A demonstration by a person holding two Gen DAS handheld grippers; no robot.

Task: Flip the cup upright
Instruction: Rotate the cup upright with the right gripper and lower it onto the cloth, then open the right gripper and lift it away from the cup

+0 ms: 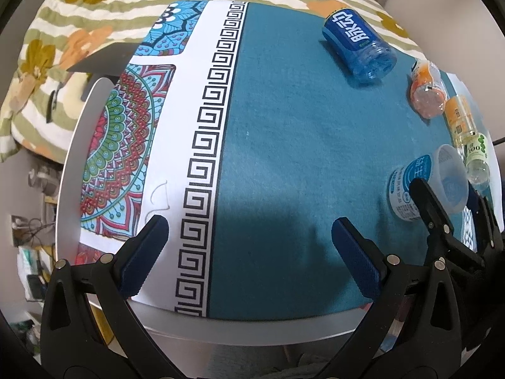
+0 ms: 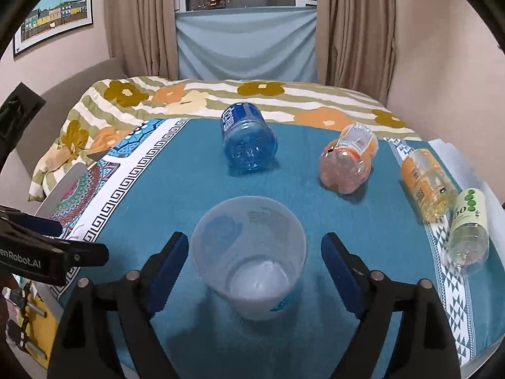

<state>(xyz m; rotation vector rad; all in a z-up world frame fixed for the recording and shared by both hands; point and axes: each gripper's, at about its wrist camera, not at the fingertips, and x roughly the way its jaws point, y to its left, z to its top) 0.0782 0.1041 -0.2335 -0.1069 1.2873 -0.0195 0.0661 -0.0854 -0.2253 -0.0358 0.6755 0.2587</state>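
A translucent plastic cup (image 2: 252,259) with a blue label stands on the teal cloth, its open mouth tilted away from me and upward. It sits between the two fingers of my right gripper (image 2: 254,246), which is open with gaps on both sides of the cup. In the left wrist view the same cup (image 1: 432,183) shows at the right with the right gripper's black fingers (image 1: 432,208) beside it. My left gripper (image 1: 249,230) is open and empty over the cloth near the table's front edge.
A blue bottle (image 2: 247,139), an orange bottle (image 2: 348,158), a yellow bottle (image 2: 426,180) and a green-labelled bottle (image 2: 468,230) lie on their sides on the cloth. A flowered bed (image 2: 252,94) lies beyond the table. The table's grey rim (image 1: 252,331) is close in front.
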